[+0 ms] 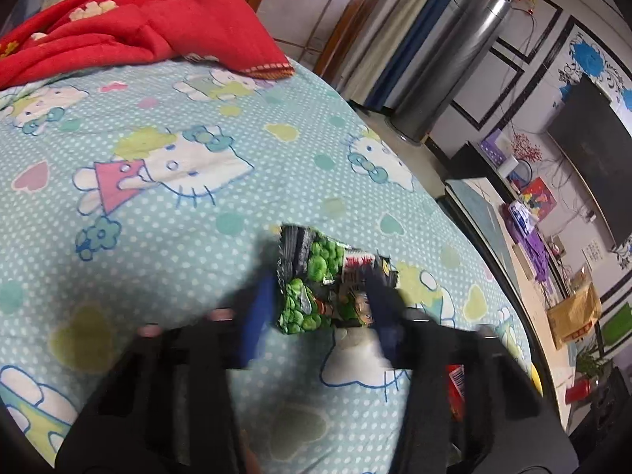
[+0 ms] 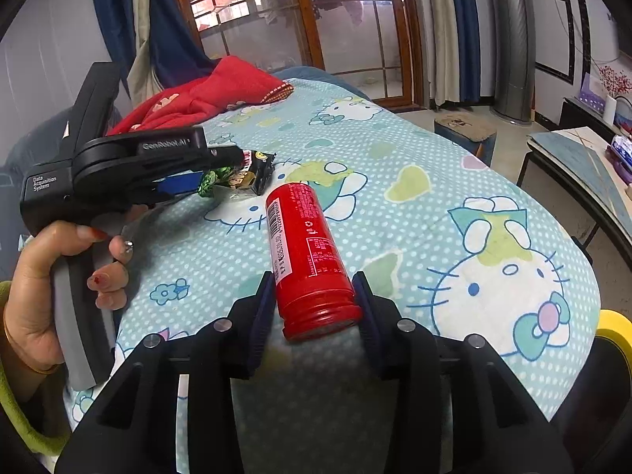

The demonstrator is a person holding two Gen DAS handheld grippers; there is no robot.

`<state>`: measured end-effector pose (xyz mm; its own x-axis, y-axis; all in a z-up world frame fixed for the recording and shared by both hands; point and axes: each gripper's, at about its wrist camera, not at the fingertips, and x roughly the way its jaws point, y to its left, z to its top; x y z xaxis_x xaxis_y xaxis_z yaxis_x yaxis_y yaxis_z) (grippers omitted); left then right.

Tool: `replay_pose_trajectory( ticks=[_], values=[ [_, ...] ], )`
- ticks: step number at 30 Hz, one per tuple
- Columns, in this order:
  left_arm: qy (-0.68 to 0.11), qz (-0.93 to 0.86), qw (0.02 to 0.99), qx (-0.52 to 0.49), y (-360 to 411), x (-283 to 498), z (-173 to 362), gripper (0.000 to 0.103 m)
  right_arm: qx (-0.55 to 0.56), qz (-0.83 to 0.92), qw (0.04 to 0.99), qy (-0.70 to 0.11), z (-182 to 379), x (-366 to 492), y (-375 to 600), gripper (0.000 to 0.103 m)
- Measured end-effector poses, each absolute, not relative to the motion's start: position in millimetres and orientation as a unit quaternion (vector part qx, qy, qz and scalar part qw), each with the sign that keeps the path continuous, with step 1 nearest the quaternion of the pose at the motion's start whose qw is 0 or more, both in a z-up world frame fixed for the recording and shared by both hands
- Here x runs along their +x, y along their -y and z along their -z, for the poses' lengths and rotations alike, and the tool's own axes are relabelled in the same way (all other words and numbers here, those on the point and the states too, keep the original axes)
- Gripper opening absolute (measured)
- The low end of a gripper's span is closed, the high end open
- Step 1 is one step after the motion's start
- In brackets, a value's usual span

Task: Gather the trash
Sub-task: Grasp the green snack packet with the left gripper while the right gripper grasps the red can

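Observation:
A green and black snack wrapper [image 1: 320, 260] lies on the cartoon-print bedsheet [image 1: 166, 205]. My left gripper [image 1: 322, 296] is shut on it, a blue pad on each side; the picture is blurred. The right wrist view shows that left gripper [image 2: 221, 172] from the side, held by a person's hand [image 2: 39, 284], with the crumpled wrapper [image 2: 252, 173] at its tips. A red can [image 2: 300, 229] lies on its side on the bedsheet [image 2: 434, 205], base towards the camera. My right gripper [image 2: 313, 280] has both pads against the can's lower end.
A red blanket [image 2: 205, 94] is bunched at the far end of the bed. Right of the bed stand a small stool [image 2: 466, 130], a tall metal cylinder [image 1: 454, 67] and a low table [image 2: 572, 166] with clutter. A yellow roll [image 2: 616, 331] sits at the bed's right edge.

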<state>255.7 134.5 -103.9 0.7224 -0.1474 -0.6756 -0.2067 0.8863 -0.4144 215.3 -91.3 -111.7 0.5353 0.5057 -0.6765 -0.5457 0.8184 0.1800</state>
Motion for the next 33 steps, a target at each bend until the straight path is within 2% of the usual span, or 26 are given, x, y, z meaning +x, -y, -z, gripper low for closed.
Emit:
replay_pose_trajectory(
  ticks=[2, 3, 7, 18, 33],
  values=[
    [-0.373, -0.011, 0.897, -0.238, -133.5, 254.4, 104.4, 0.021, -0.030, -0.301, 0.877, -0.374, 111.7, 210.5, 92.1, 0.037],
    [-0.372, -0.007, 0.897, -0.239, -133.1, 253.4, 104.1, 0.014, -0.033, -0.302, 0.877, -0.373, 111.5, 207.3, 93.3, 0.037],
    [-0.365, 0.001, 0.899, -0.243, -131.1, 245.3, 102.7, 0.006, -0.031, -0.303, 0.876, -0.374, 111.4, 202.1, 95.2, 0.036],
    [-0.342, 0.011, 0.904, -0.255, -118.5, 198.4, 93.5, 0.003, -0.022, -0.301, 0.878, -0.371, 102.3, 193.3, 111.1, 0.034],
    [-0.314, 0.047, 0.932, -0.176, -64.2, 166.9, 62.9, 0.003, -0.009, -0.284, 0.896, -0.341, 76.2, 183.2, 156.5, 0.034]
  ],
)
